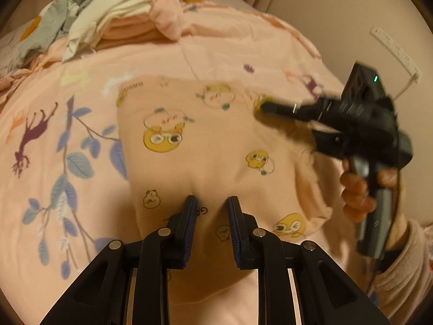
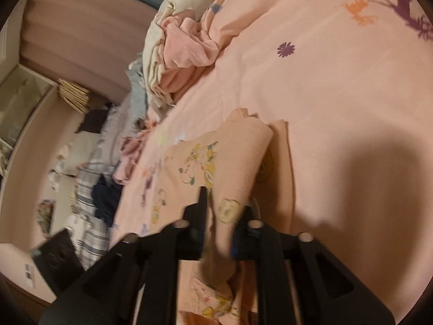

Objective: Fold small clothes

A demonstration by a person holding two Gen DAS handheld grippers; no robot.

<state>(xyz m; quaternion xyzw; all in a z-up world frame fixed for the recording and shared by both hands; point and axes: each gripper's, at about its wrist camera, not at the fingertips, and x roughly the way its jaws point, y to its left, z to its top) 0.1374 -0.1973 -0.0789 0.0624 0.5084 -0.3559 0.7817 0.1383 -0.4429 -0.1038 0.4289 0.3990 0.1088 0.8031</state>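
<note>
A small peach garment (image 1: pixel 205 149) printed with yellow cartoon faces lies on the pink bedsheet (image 1: pixel 54 140). My left gripper (image 1: pixel 211 203) rests on its near edge, jaws part open, with a pinched ridge of cloth between the fingers; firm grip is unclear. My right gripper (image 1: pixel 263 107) reaches in from the right and its tips press on the garment's far right corner. In the right wrist view the garment (image 2: pixel 222 162) is folded over on itself and cloth runs between the right gripper's (image 2: pixel 227 203) fingers; the view is blurred.
A pile of unfolded clothes (image 1: pixel 113 19) sits at the back left of the bed, also in the right wrist view (image 2: pixel 176 51). More clothes (image 2: pixel 102 178) lie off the bed's side. A white power strip (image 1: pixel 395 51) lies at the right.
</note>
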